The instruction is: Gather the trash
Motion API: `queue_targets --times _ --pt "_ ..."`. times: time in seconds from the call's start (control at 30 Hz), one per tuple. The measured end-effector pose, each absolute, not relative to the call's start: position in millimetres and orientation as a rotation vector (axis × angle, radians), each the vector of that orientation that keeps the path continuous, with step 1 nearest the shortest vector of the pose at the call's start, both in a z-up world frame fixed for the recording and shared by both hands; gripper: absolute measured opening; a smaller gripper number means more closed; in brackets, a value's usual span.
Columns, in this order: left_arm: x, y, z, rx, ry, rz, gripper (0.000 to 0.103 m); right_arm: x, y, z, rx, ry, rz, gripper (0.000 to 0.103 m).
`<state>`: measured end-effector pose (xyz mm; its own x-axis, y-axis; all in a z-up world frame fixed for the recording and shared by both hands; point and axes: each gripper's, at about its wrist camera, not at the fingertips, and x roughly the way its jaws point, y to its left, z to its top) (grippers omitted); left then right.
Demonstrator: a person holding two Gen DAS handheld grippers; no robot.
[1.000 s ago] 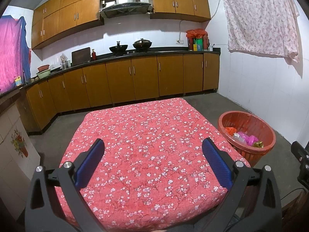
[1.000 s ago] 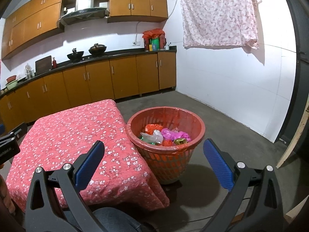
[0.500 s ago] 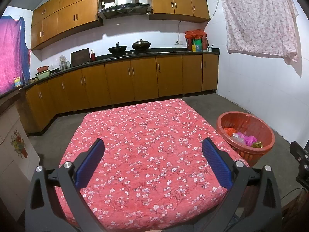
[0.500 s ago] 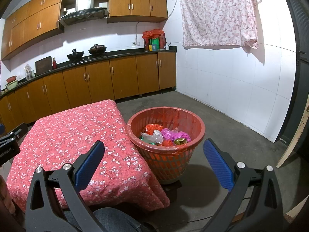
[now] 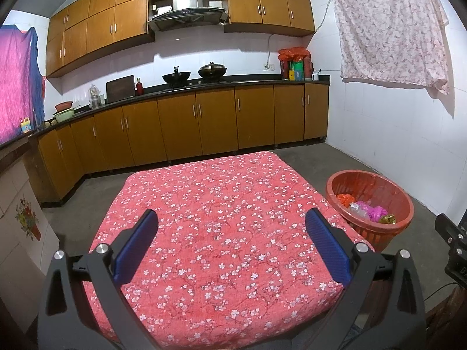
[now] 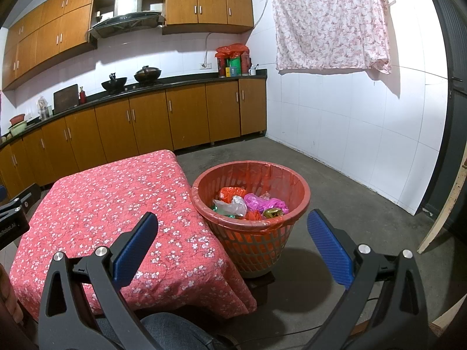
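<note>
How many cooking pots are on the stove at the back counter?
2. An open black wok stands on the left of the stove and a lidded dark pot right beside it, both under the range hood. None seem hidden.

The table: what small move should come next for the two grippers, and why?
Probably none beyond lowering both to rest: the table's floral cloth shows no trash, the wrappers lie in the red basket, and the left gripper and right gripper are open, holding nothing.

Table top (image 5: 227,204): bare cloth from edge to edge, open to a gripper.
Right edge: basket (image 6: 251,230) stood touching it; its mouth was unobstructed.
</note>
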<state>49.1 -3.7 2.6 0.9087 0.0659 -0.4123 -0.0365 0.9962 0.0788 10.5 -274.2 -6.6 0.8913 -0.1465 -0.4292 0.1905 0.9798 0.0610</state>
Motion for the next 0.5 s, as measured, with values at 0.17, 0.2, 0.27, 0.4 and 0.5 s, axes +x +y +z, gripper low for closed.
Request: queue_targets --times 0.17,0.2,0.27,0.4,0.5 --pt "49.3 -3.9 2.6 0.069 0.429 0.053 0.099 10.6 -274.5 -6.6 0.102 0.437 -0.174 0.101" --pt "49.2 -4.0 2.5 0.070 0.429 0.053 0.099 10.5 -274.7 -6.5 0.102 0.437 -0.174 0.101" --pt "49.0 -4.2 2.5 0.070 0.429 0.053 0.099 10.6 -275.1 -6.4 0.103 0.437 -0.175 0.101" --pt "48.9 -5.2 2.8 0.070 0.429 0.054 0.099 10.7 -275.1 -7.0 0.103 0.437 -0.175 0.101" --pt "49.0 -4.7 2.7 0.069 0.429 0.052 0.099 10.8 -275.6 -6.9 0.102 0.437 -0.175 0.101"
